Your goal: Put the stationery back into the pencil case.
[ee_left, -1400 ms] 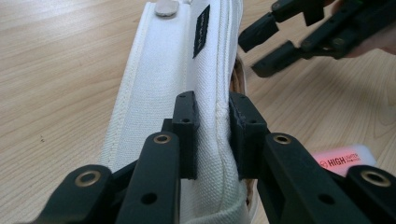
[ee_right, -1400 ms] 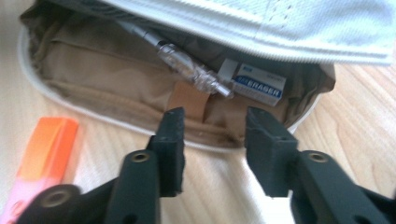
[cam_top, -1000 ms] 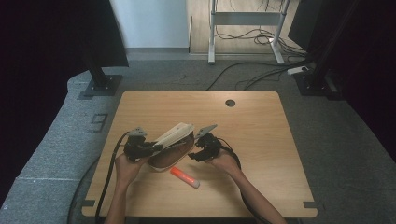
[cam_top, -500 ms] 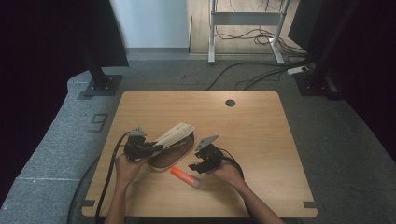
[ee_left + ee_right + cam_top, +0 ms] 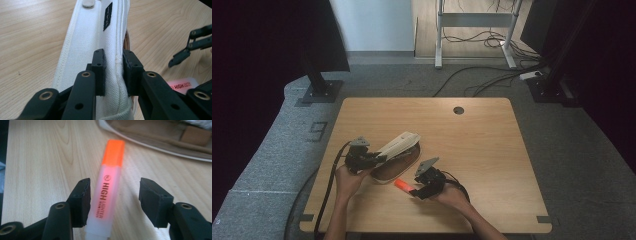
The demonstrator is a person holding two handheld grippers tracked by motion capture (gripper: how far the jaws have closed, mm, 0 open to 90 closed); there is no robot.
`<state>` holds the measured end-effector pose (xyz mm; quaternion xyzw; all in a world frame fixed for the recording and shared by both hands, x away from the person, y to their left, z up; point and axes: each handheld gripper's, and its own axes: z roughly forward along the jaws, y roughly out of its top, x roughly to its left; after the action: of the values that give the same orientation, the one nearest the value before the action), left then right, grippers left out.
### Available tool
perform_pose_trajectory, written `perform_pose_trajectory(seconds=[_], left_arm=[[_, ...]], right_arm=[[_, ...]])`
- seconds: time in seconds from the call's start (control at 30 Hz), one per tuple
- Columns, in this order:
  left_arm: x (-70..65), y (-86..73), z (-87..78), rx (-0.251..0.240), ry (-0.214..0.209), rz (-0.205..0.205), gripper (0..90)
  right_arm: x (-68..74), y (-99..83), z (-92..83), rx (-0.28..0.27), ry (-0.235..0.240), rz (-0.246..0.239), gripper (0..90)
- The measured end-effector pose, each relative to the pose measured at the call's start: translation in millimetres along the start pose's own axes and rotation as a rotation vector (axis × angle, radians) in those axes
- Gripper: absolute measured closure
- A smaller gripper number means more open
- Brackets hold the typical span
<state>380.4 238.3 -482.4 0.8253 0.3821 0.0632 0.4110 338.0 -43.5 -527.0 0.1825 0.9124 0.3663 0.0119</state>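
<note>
On the wooden worktop (image 5: 482,135), the left tool (image 5: 113,71) is clamped on the raised flap of a white canvas pencil case (image 5: 93,32), which bears a small black label and lies open with a tan lining. Just right of it lies an orange-capped highlighter (image 5: 108,192) with a translucent body, between the spread jaws of the right tool (image 5: 113,202), touching one jaw.

I read "HIGH LIGHTER" in black along the orange-capped highlighter (image 5: 106,195); the pouch's black label (image 5: 107,16) is illegible to me.
</note>
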Motion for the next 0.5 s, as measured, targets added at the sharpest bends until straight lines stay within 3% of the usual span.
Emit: perform_pose_trajectory(seconds=[0.37, 0.5], left_arm=[[-0.9, 0.0, -0.1, 0.003, 0.0, 0.004, 73.5], [-1.1, 0.0, -0.1, 0.003, 0.0, 0.006, 73.5]], right_arm=[[8.1, 1.7, 11.6, 0.027, -0.005, -0.048, 54.8], [11.6, 0.7, 13.7, 0.034, -0.029, -0.077, 60.6]])
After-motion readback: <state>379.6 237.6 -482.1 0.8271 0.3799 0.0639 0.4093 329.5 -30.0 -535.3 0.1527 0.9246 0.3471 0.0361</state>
